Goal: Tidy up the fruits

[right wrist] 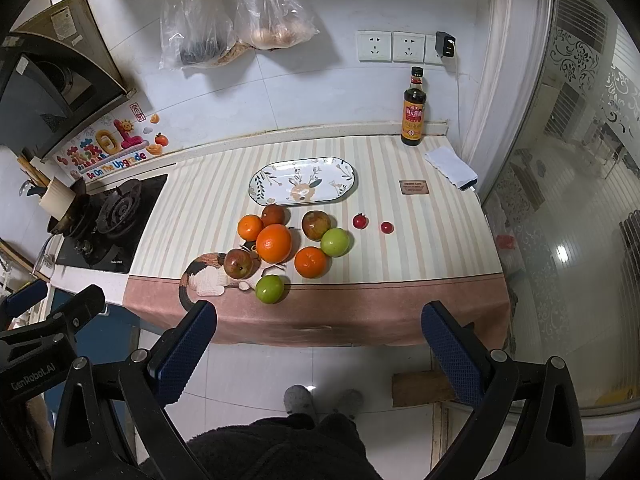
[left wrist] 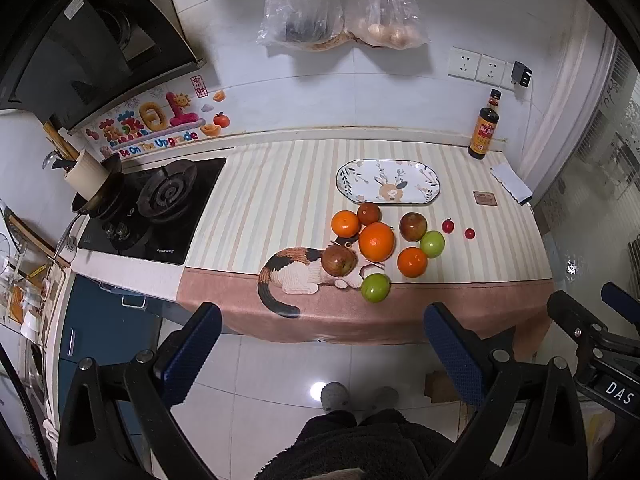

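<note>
Both grippers, left (left wrist: 322, 344) and right (right wrist: 318, 344), hang spread wide and empty, short of the counter. The fruits (right wrist: 273, 243) lie clustered well beyond the fingers, just before the empty plate (right wrist: 340, 168).

- Oranges: three, one large (left wrist: 376, 241) and two smaller (left wrist: 345, 223) (left wrist: 412, 261).
- Green round fruits: two (left wrist: 375, 287) (left wrist: 432, 244).
- Red-brown fruits: three (left wrist: 339, 260) (left wrist: 413, 227) (left wrist: 369, 213).
- Small red fruits: two (left wrist: 448, 225) (left wrist: 469, 233).
- Oval plate (left wrist: 352, 184): one.
- Dark sauce bottle (left wrist: 485, 128): one.
- Plastic bags hanging on the wall: two (left wrist: 300, 8) (left wrist: 384, 12).
</note>
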A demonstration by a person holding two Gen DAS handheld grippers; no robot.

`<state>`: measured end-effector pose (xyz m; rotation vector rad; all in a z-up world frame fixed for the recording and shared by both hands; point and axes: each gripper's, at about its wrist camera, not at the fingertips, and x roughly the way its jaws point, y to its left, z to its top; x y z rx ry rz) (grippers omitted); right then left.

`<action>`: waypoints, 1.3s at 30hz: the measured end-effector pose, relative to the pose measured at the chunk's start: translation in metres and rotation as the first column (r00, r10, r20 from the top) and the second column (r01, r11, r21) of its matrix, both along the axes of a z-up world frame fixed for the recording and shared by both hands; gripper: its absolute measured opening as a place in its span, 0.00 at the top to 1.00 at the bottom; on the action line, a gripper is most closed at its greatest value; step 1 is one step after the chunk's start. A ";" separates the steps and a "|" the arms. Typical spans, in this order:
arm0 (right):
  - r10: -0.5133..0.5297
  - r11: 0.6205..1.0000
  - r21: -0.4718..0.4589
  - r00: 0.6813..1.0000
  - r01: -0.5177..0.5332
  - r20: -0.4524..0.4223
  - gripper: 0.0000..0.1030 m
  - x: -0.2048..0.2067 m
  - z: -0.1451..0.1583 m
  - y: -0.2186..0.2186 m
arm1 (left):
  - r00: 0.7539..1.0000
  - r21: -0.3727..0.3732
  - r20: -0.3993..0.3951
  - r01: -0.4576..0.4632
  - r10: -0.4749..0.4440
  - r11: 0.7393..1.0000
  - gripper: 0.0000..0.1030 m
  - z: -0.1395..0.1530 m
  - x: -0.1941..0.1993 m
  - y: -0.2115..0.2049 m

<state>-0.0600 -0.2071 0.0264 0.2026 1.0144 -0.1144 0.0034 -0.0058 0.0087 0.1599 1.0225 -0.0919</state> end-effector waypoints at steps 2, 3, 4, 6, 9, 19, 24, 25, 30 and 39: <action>-0.001 1.000 0.001 1.000 0.001 0.000 0.00 -0.001 0.001 -0.002 | 1.000 0.000 0.001 0.000 0.000 1.000 0.00 0.000 -0.001 0.000; 0.000 1.000 0.001 1.000 0.000 0.000 0.00 -0.001 0.001 -0.002 | 1.000 0.000 0.001 -0.001 0.001 1.000 0.00 0.000 0.000 0.000; 0.001 1.000 -0.002 1.000 -0.001 0.001 0.00 -0.001 0.002 -0.002 | 1.000 -0.001 0.002 -0.002 0.002 1.000 0.00 0.000 0.000 0.000; 0.002 1.000 -0.002 1.000 -0.002 0.003 0.00 -0.001 0.003 -0.001 | 1.000 0.000 0.002 -0.001 0.001 1.000 0.00 0.000 0.000 0.000; 0.004 1.000 -0.002 1.000 -0.004 0.006 0.00 -0.002 0.003 0.000 | 1.000 -0.001 0.004 -0.002 0.002 1.000 0.00 0.000 0.000 0.000; 0.012 1.000 0.027 1.000 -0.012 0.012 0.00 0.001 0.003 0.001 | 1.000 -0.002 0.007 -0.012 0.012 1.000 0.00 0.003 0.001 0.006; 0.012 1.000 0.027 1.000 -0.013 0.017 0.00 0.002 0.002 0.002 | 1.000 -0.003 0.009 -0.012 0.012 1.000 0.00 0.003 0.002 0.008; 0.011 1.000 0.027 1.000 -0.012 0.017 0.00 0.002 0.003 0.002 | 1.000 -0.003 0.010 -0.013 0.013 1.000 0.00 0.003 0.002 0.008; 0.009 1.000 0.027 1.000 -0.009 0.019 0.00 0.002 0.003 0.003 | 1.000 -0.002 0.013 -0.012 0.012 1.000 0.00 0.003 0.002 0.009; 0.007 1.000 0.027 1.000 -0.007 0.023 0.00 0.004 0.004 0.003 | 1.000 -0.002 0.014 -0.011 0.011 1.000 0.00 0.004 0.002 0.008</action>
